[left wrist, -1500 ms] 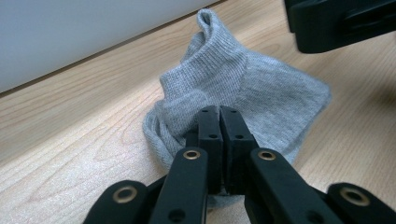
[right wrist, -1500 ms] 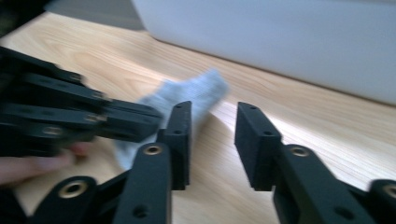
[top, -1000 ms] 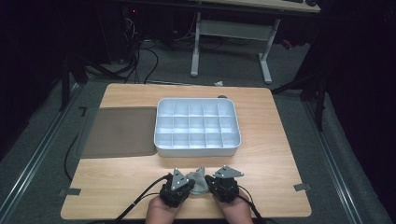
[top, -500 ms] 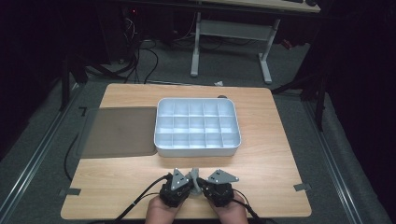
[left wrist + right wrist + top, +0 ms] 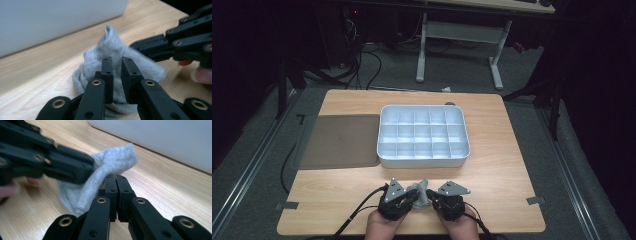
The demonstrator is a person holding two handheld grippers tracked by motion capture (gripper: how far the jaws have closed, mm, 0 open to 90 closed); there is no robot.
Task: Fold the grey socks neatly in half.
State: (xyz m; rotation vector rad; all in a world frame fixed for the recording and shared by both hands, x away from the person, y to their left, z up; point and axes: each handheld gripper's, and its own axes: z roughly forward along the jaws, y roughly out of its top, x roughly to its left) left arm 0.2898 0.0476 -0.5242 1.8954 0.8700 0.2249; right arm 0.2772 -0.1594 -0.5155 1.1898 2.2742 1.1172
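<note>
A small grey sock [image 5: 422,192] lies bunched on the wooden table [image 5: 502,170] near its front edge, between my two grippers. In the left gripper view, my left gripper [image 5: 117,62] has its jaws nearly together, with sock [image 5: 110,45] fabric in the narrow gap. My right gripper [image 5: 116,178] has its jaws pressed tight on the edge of the sock [image 5: 117,157]. In the high view, the left gripper [image 5: 410,200] and right gripper [image 5: 433,200] point inward at each other, close together, with a hand behind each.
A white compartment tray [image 5: 422,161] with several empty cells stands mid-table just beyond the sock, and its wall [image 5: 50,20] rises close ahead. A dark mat [image 5: 339,140] lies left of it. Bare wood stretches to both sides of the grippers.
The right gripper has moved left, closer to the left gripper, and the sock is more bunched between them. The left gripper has hardly moved.
</note>
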